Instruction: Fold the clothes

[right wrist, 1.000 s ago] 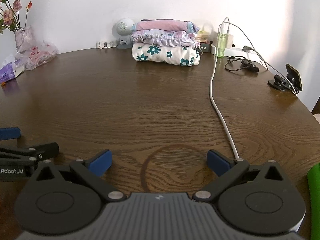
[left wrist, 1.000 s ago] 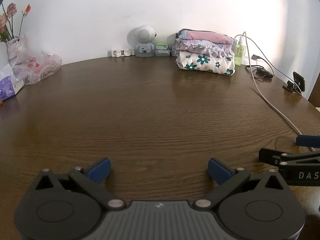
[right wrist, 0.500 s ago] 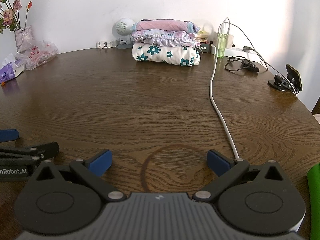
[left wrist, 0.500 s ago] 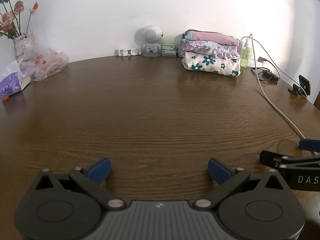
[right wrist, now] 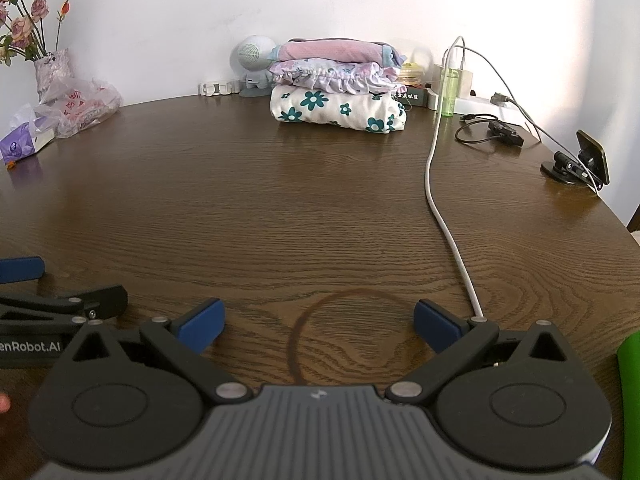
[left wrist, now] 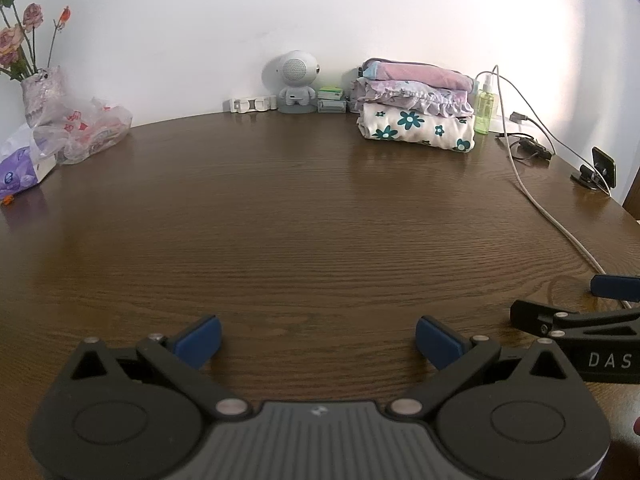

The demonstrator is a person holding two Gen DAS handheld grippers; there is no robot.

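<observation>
Far left on the dark wooden table [left wrist: 304, 216], a vase of dried roses [left wrist: 38, 90] stands against the white wall, with a crumpled plastic bag [left wrist: 86, 130] leaning beside it and a purple tissue pack [left wrist: 22, 170] just nearer the edge. Further right along the back edge come a small white clip-like item [left wrist: 250, 105], a grey round-headed robot figure [left wrist: 295, 80] and a little green-topped box [left wrist: 331, 100].

Nearer, the left gripper [left wrist: 318, 340] hovers low over bare wood, its blue-tipped jaws spread wide with nothing between them. Just beside it to the right sits the right gripper [right wrist: 319, 326], jaws likewise wide apart and empty, above a dark ring stain [right wrist: 352, 332] in the grain.

The folded clothes [right wrist: 338, 86] are at the far side, right of centre, well apart from both grippers: a white piece with teal flowers at the bottom, a ruffled lilac one on it, a pink one on top. Right of the stack stands a green spray bottle [right wrist: 449, 92]. A white cable [right wrist: 444, 216] runs from the back wall towards the right gripper. Far right, a black cord [right wrist: 490, 132] lies coiled, and a small phone stand [right wrist: 580, 160] sits by the edge.
</observation>
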